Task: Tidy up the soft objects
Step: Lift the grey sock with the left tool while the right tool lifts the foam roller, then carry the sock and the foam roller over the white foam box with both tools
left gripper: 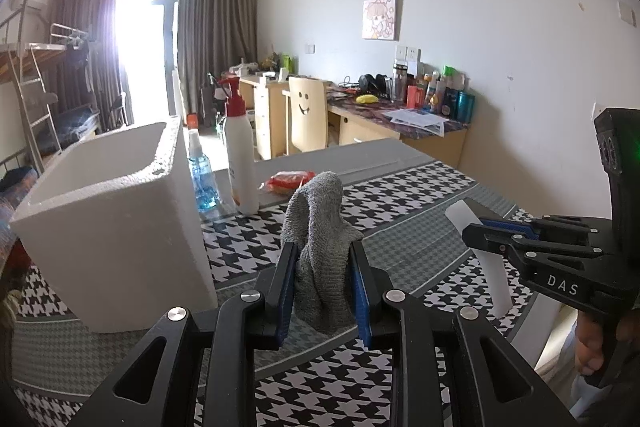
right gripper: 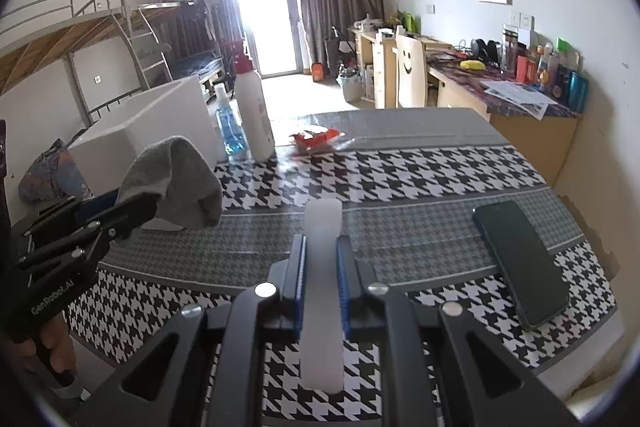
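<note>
Left wrist view: the left gripper (left gripper: 324, 267) has its jaws nearly closed on a grey cloth (left gripper: 320, 247), held clear above the checked table (left gripper: 400, 195), with the white foam box (left gripper: 116, 211) just to its left and two bottles (left gripper: 240, 147) behind. Right wrist view: the right gripper (right gripper: 322, 267) pinches a white flexible strip (right gripper: 322, 287) between almost-closed pads, also lifted off the table, while a phone (right gripper: 520, 259) lies to the right and a red packet (right gripper: 316, 139) sits farther back.
</note>
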Available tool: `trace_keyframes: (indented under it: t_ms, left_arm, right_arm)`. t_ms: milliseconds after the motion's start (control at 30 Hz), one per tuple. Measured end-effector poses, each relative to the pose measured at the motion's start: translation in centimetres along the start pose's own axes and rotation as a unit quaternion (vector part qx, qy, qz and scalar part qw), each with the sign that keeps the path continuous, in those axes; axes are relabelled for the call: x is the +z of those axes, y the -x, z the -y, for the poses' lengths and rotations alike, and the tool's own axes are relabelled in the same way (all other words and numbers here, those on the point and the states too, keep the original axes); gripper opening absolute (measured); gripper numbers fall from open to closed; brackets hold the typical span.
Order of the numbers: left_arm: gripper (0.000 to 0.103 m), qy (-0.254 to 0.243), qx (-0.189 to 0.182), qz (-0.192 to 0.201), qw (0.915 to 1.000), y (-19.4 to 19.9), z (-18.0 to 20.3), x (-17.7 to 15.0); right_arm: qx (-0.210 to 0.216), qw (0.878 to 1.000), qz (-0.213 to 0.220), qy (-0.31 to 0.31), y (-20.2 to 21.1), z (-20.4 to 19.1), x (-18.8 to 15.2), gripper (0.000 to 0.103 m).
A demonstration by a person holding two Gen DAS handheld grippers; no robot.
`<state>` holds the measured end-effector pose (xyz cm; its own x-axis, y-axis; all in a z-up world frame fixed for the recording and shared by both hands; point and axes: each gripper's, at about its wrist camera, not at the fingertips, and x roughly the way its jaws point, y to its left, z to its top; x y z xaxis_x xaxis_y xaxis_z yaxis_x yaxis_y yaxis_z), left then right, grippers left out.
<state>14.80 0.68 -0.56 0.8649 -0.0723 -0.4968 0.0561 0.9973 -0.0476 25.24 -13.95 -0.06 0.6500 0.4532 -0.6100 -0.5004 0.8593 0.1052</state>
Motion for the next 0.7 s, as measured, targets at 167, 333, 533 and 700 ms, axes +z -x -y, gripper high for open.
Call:
trace_keyframes:
  t_ms: [167, 333, 533, 700]
  left_arm:
    - [0.027, 0.002, 0.002, 0.009, 1.0000, 0.4, -0.3, 0.4]
    - [0.027, 0.001, 0.008, 0.015, 0.9999, 0.6, -0.5, 0.8]
    - [0.027, 0.000, 0.009, 0.020, 0.9998, 0.7, -0.8, 1.4]
    - [0.027, 0.001, 0.010, 0.027, 0.9996, 1.0, -1.1, 2.0]
  right_arm:
    - [0.003, 1.000, 0.010, 0.006, 0.3, -0.4, 0.5, 0.018]
    - [0.007, 1.000, 0.017, 0.013, 0.6, -0.9, 0.9, 0.018]
    - [0.013, 0.999, 0.028, 0.021, 1.0, -1.4, 1.2, 0.018]
    - [0.017, 0.999, 0.035, 0.027, 1.1, -1.8, 1.7, 0.018]
